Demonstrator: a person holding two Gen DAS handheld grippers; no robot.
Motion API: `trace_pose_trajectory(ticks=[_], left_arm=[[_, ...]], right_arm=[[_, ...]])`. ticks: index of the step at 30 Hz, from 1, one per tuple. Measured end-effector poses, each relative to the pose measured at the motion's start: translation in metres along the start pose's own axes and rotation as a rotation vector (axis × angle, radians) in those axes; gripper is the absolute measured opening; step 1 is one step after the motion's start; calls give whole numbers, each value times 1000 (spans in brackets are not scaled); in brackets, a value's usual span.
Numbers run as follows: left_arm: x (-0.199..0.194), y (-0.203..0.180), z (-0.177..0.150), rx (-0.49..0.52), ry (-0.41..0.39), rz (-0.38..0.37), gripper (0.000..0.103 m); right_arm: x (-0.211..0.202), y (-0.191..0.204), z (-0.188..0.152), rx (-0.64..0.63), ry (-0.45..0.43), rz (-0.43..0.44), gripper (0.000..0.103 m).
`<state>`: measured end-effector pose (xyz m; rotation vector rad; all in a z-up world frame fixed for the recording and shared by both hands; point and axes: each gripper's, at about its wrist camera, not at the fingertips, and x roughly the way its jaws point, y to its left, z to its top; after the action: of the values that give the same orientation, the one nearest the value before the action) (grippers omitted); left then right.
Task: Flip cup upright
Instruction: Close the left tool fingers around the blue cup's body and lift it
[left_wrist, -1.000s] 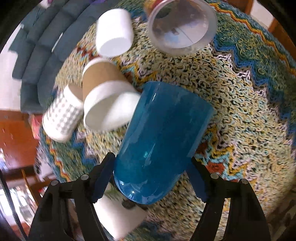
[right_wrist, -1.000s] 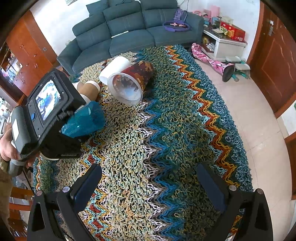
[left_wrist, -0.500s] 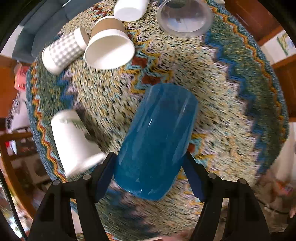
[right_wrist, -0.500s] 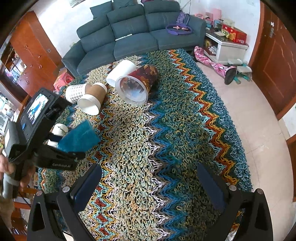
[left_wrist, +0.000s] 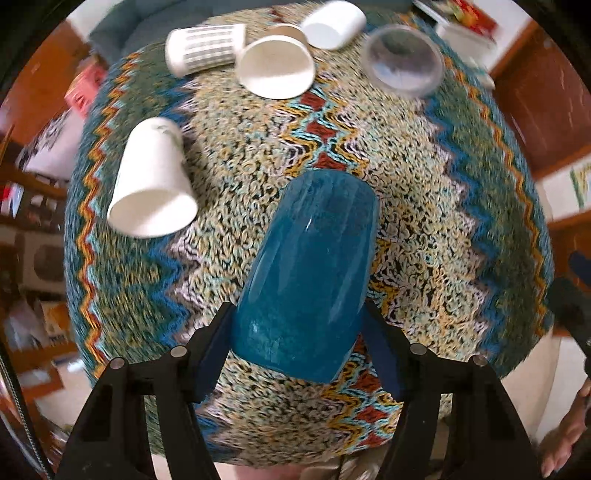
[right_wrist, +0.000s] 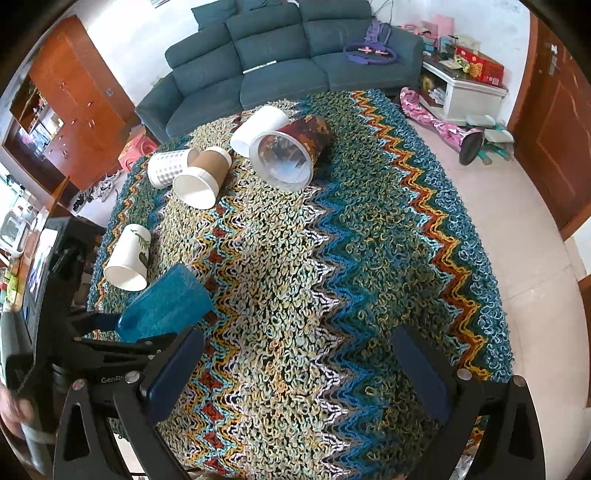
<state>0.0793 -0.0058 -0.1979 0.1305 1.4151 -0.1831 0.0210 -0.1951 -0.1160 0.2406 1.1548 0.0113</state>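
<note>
My left gripper (left_wrist: 297, 345) is shut on a translucent blue cup (left_wrist: 308, 273), gripped near one end; the cup lies tilted, its far end pointing away over the zigzag-patterned cloth (left_wrist: 424, 229). In the right wrist view the blue cup (right_wrist: 166, 304) is held low at the table's left front edge by the left gripper (right_wrist: 122, 328). My right gripper (right_wrist: 295, 373) is open and empty above the front of the cloth (right_wrist: 351, 258).
Other cups lie on their sides: a white paper cup (right_wrist: 127, 258) by the left edge, a checked white cup (right_wrist: 168, 168), a brown-sleeved cup (right_wrist: 201, 177), a plain white cup (right_wrist: 258, 127) and a large clear-mouthed patterned cup (right_wrist: 291, 151). A sofa (right_wrist: 280, 55) stands behind.
The left gripper has carried the blue cup back toward the table's left front edge, away from the cluster of cups, and turned it. The right gripper has stayed open and nearly still.
</note>
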Motion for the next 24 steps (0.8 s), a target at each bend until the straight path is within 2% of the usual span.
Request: trace_pose_trajectory(ticks=[6, 8, 12, 17, 24], left_arm=[[-9, -3, -28, -159, -43, -79, 70], [-14, -10, -28, -187, -51, -103, 70], [-15, -16, -36, -215, -59, -131, 70], [-4, -17, -42, -225, -27, -145, 70], [3, -15, -44, -247, -7, -167, 71]], right_arm=[[6, 2, -5, -5, 28, 22, 99], [7, 5, -8, -15, 36, 34, 99], [10, 13, -12, -42, 51, 51, 99], [14, 22, -14, -65, 63, 73, 99], [27, 25, -14, -40, 116, 154, 99]])
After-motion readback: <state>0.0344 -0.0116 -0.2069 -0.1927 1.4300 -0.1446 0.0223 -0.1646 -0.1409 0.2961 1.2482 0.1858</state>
